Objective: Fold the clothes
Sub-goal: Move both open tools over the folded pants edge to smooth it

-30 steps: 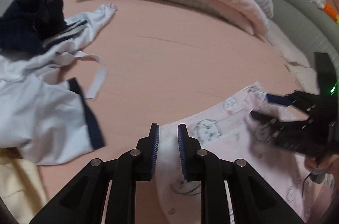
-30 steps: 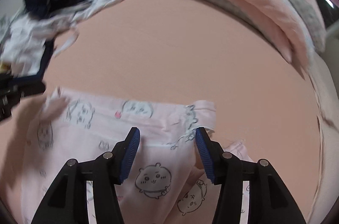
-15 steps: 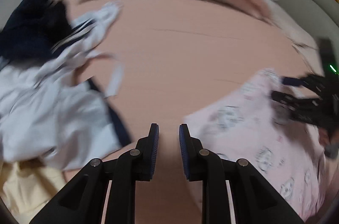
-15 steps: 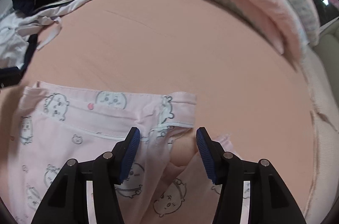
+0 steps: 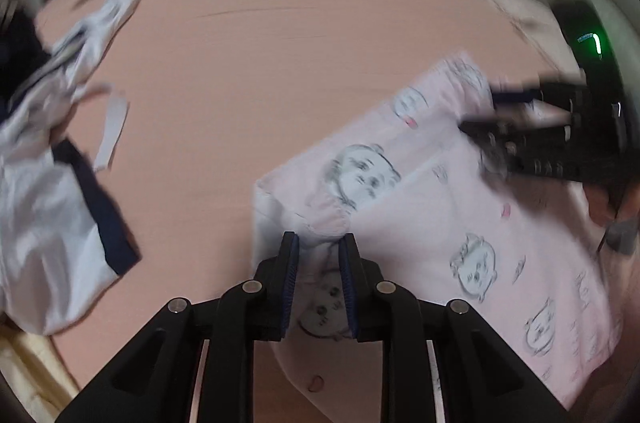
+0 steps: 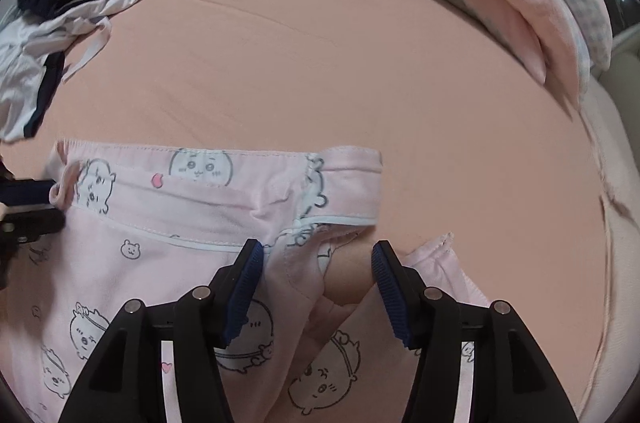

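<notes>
The pink pajama top [image 6: 132, 263] with little cartoon faces lies flat on the peach bed sheet [image 6: 320, 63], in the lower half of both views. The left gripper [image 5: 318, 247] has its 2 jaws nearly together, pinching a bunched edge of the pink cloth. The right gripper [image 6: 318, 255] has its jaws wide apart over the collar, grasping nothing. White and navy clothes [image 6: 52, 23] sit at the upper left.

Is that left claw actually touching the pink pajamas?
Touching. The left wrist view shows the left claw with a bunched fold of the pink pajamas pinched between its narrowly parted fingers, cloth against both pads.
</notes>
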